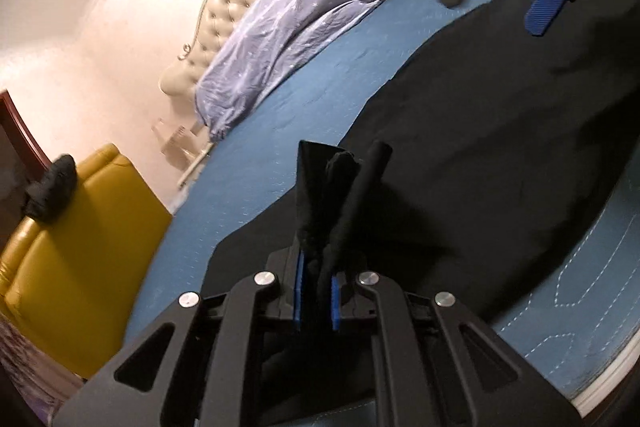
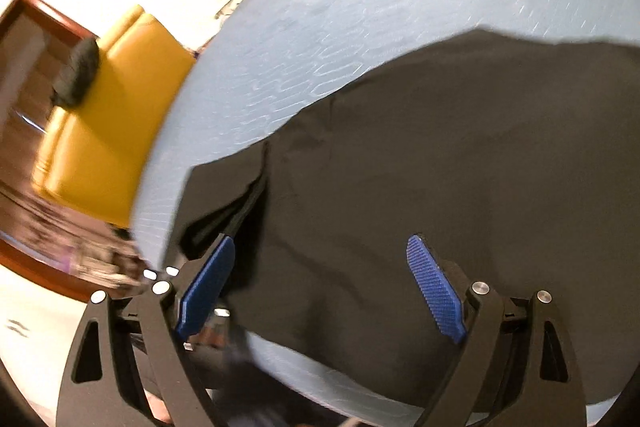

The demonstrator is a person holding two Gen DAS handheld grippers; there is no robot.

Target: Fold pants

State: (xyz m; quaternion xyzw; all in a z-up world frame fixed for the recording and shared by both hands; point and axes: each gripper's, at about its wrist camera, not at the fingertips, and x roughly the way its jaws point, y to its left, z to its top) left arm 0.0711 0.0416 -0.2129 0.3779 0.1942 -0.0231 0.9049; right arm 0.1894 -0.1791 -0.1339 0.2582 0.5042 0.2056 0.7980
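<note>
Black pants (image 1: 500, 115) on bed (image 1: 320, 75): left gripper (image 1: 316, 291) pinching bunched edge, right gripper (image 2: 324, 283) spread empty; one-sided pull risks skewed fold

both views close above bed (image 1: 320, 115)

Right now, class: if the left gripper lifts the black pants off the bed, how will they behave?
Probably floppy: the black pants bunch in the left gripper. Likely to drape and trail across the blue bed cover, since the rest lies flat.
</note>
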